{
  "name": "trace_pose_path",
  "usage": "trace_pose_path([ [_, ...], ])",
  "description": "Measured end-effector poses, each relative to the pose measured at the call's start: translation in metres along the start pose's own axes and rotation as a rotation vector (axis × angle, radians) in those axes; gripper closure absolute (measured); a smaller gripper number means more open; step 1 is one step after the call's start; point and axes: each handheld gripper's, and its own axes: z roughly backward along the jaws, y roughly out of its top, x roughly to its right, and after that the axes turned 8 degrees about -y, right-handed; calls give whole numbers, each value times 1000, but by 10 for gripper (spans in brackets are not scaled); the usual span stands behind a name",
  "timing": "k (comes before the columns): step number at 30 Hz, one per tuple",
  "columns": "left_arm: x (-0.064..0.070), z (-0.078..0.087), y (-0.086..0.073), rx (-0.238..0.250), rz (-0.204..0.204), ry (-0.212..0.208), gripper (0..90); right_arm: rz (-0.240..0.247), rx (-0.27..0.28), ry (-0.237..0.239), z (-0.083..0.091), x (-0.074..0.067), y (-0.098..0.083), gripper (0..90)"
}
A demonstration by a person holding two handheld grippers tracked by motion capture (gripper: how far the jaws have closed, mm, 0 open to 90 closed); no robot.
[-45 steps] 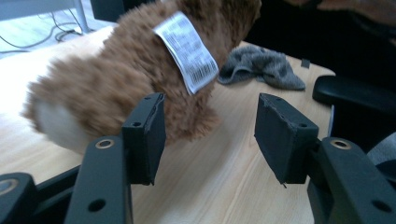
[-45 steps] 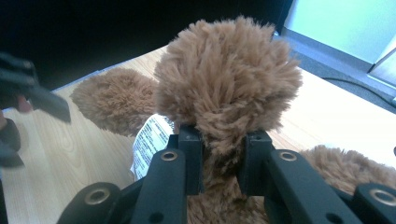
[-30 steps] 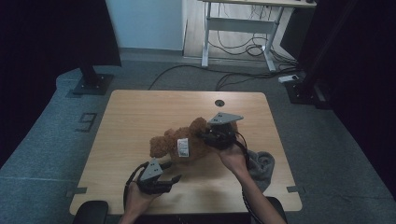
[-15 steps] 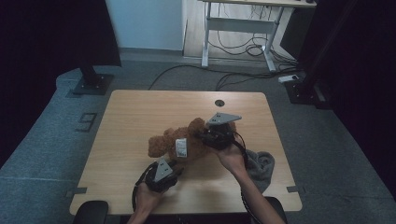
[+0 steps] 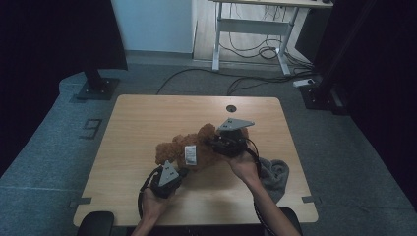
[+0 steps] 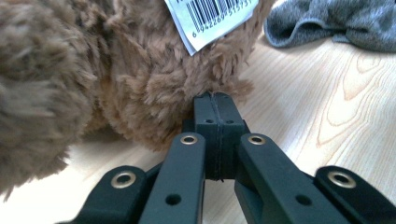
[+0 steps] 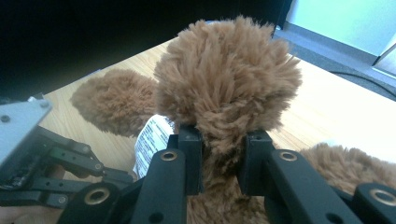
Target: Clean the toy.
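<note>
Wooden table (image 5: 147, 123), gripped plush bear (image 5: 196, 150)

A: Any text legible?
B: Barcode tag (image 6: 210, 18) on the plush toy (image 6: 116, 84), top centre of left gripper view, had digits approx. "6 942269 515737", partly cut off.
A: Other tag?
B: White label (image 7: 152, 137), lower left of right gripper view, print too blurred.

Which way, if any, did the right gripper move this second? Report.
No. The right gripper stays below the table's hole, shut on the teddy bear.
</note>
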Motion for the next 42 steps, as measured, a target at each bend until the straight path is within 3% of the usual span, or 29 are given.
trace_pose_path([
  [9,-3,15,5,66,-4,-13,900,-1,6,-6,2,2,1,747],
  [15,-8,36,24,140,-28,-6,900,3,14,-3,3,4,4,748],
  [18,-10,44,29,148,-35,-6,900,-1,14,-13,3,4,4,748],
  [20,-12,44,28,131,-17,-31,900,-3,9,-19,1,5,3,747],
  [24,-11,37,13,89,19,-43,888,-11,3,-25,1,7,1,748],
  [29,-12,23,-8,48,71,-33,686,-12,1,-24,1,7,0,748],
  [32,-12,14,-16,42,78,-22,553,-12,4,-20,1,6,1,748],
  [38,-11,0,-17,57,81,-10,369,-10,4,-15,0,4,2,747],
  [42,-11,-4,-13,74,85,-14,309,-8,3,-13,0,3,2,747],
])
